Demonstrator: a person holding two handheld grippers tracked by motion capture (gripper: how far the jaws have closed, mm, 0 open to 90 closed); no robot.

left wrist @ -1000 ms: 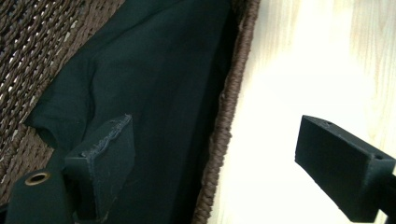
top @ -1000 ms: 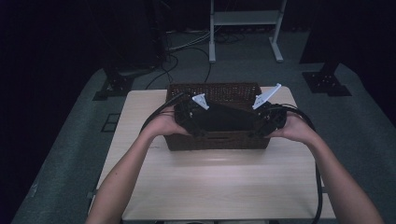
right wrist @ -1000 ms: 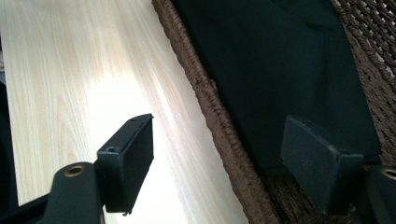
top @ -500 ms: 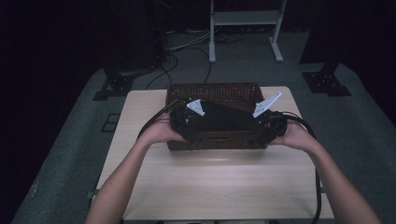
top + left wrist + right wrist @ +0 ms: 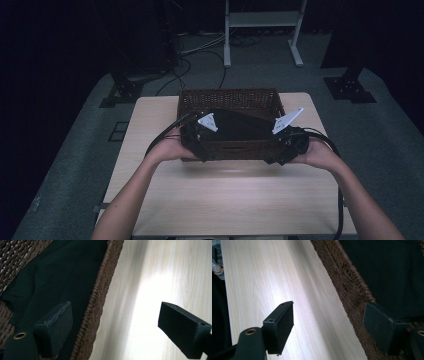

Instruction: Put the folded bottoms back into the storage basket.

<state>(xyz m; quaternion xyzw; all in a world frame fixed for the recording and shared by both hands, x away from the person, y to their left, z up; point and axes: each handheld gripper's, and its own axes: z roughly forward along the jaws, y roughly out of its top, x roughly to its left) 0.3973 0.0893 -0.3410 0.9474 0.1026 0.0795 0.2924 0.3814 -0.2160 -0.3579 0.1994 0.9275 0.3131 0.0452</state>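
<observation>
Wicker basket, brown woven, sits on the pale wood table at its far middle, with a dark cloth lying inside. Both grippers straddle the near wall of the basket at its two near corners. Left gripper: jaws spread, one jaw inside over the cloth, the other outside over bare table, woven rim running between them, pads not pressing it. Right gripper: same setup mirrored, jaws spread, inner jaw over the cloth, outer jaw above the table, rim between them, no squeeze visible.

Handling: basket likely light and fairly stiff, though the weave would flex a little under a pinch; rough texture gives the pads good friction, so low slip risk. Not fragile, but thin strands could crack if clamped hard. Best hold looks like the thick braided rim at each near corner, one gripper per side, lifted evenly so it doesn't tilt. Cloth is soft, limp, loose; it may get caught under the inner jaws, which is harmless. In the dim high view, contact between jaw and wicker can't be judged.

Writing: no brand, label or readable text on basket, cloth or table.
</observation>
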